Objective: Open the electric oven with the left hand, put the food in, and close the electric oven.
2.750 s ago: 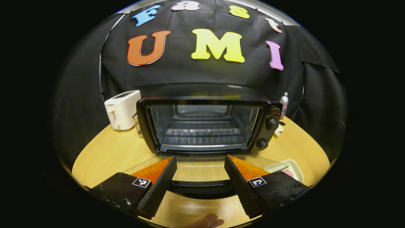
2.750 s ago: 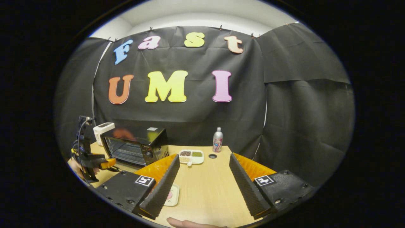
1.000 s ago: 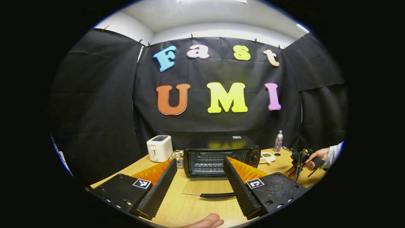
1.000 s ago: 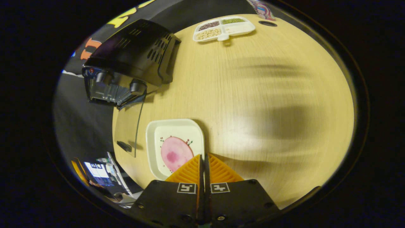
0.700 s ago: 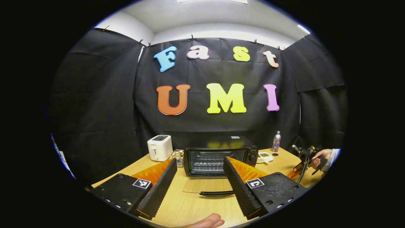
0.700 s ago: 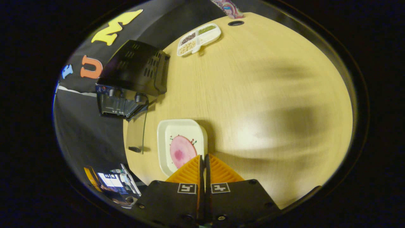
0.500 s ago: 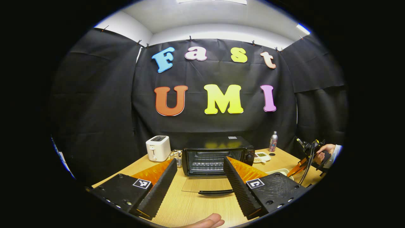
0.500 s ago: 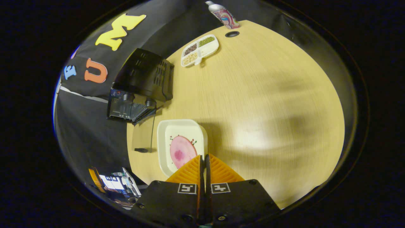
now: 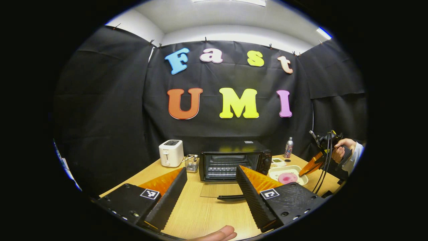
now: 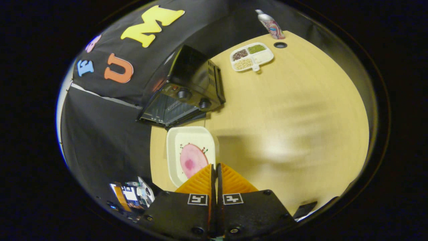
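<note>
1. One electric oven (image 9: 234,161) stands at the back middle of the table (image 9: 200,214), and its glass door (image 9: 219,190) lies folded down flat in front of it.
2. Inside the oven, a wire rack (image 9: 220,166) is visible.
3. The food (image 10: 192,160), a pink round slice, lies in a white square dish (image 10: 190,134); in the right gripper view the dish is held up, just beside the oven's open front.
4. The right gripper (image 10: 214,174) has its fingers closed on the rim of the dish. In the left gripper view a hand (image 9: 337,152) holds this gripper at the right side.
5. The left gripper (image 9: 209,187) hangs low over the table's near part, well apart from the oven, with its fingers spread wide and nothing between them.
6. Further out, a white toaster (image 9: 171,153) stands left of the oven, and a divided snack tray (image 10: 251,56) and a bottle (image 10: 271,24) are at its right.
</note>
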